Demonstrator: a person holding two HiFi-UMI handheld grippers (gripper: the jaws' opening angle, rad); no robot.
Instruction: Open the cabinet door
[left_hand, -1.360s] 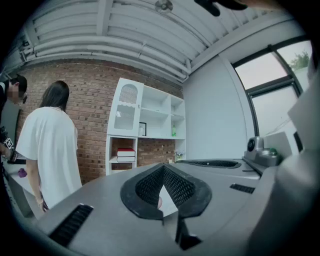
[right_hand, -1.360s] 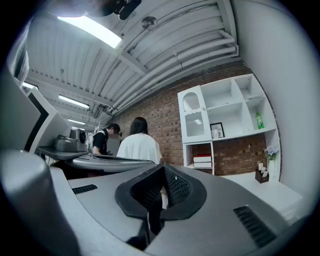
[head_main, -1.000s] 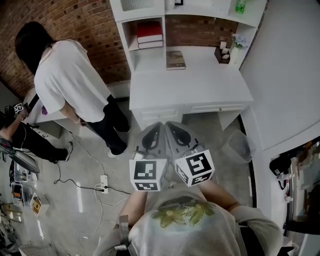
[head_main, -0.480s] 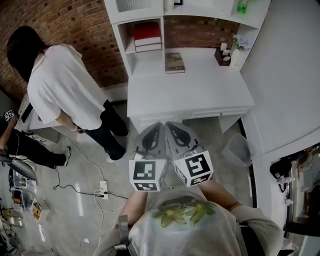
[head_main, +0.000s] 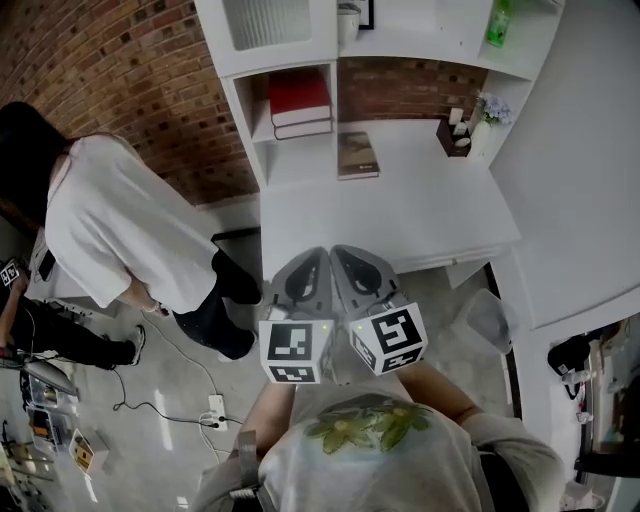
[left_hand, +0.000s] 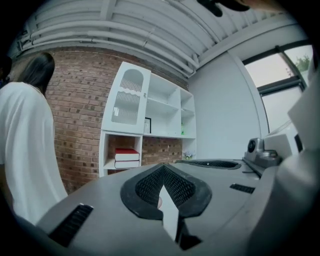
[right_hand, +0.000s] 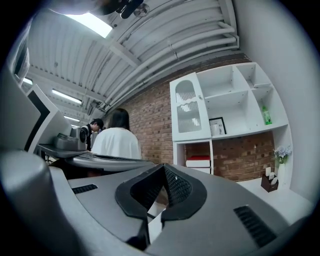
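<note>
The cabinet door (head_main: 265, 22) is a white arched door with ribbed glass, closing the top-left bay of the white shelf unit above the desk (head_main: 420, 215). It also appears in the left gripper view (left_hand: 127, 100) and the right gripper view (right_hand: 187, 112), and it is closed. My left gripper (head_main: 312, 258) and right gripper (head_main: 340, 256) are held side by side at chest height, pointing level at the desk, well short of the door. The jaws of both meet and hold nothing (left_hand: 162, 167) (right_hand: 162, 167).
A person in a white shirt (head_main: 110, 230) stands left of the desk by the brick wall. Red and white books (head_main: 300, 100) fill the lower-left bay. A book (head_main: 357, 155) and a small holder (head_main: 458, 135) lie on the desk. A bin (head_main: 487, 318) stands at the right.
The desk and shelf unit have come closer and lower in the head view, and the person at left has slid toward the frame edge. Both grippers keep their pose side by side.
</note>
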